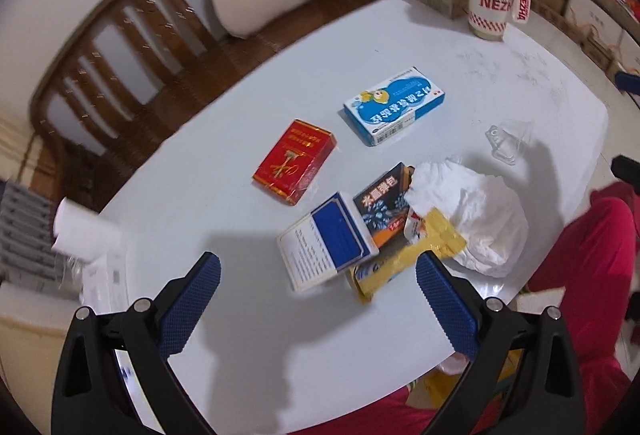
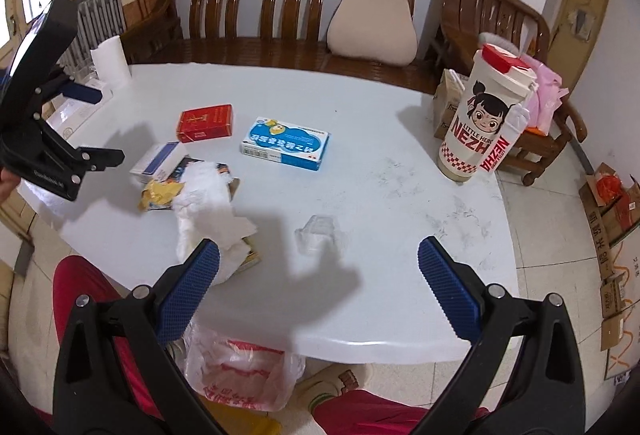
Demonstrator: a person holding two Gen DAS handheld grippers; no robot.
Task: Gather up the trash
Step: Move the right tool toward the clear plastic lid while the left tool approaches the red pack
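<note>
Left wrist view: both grippers, left gripper [image 1: 318, 269] and right gripper [image 2: 319, 255], gape wide, empty; crumpled tissue [image 1: 476, 219] overlaps the wrappers [image 1: 408, 259], risking a multi-item snag.

Lying flat on the desk [image 2: 400, 195]: a red pack [image 1: 294, 160] wrapped in shiny film, and just beside it a blue-and-white carton [image 1: 394, 106] printed with a cartoon figure. Sitting nearer the front edge in a touching heap: a white-and-blue box [image 1: 324, 240], a dark sachet [image 1: 382, 205], a crumpled yellow wrapper [image 1: 408, 259] and a wad of white tissue [image 1: 476, 219] spreading over them. Resting apart from the heap, a clear plastic blister [image 2: 318, 235], empty-looking and hard to make out.
</note>
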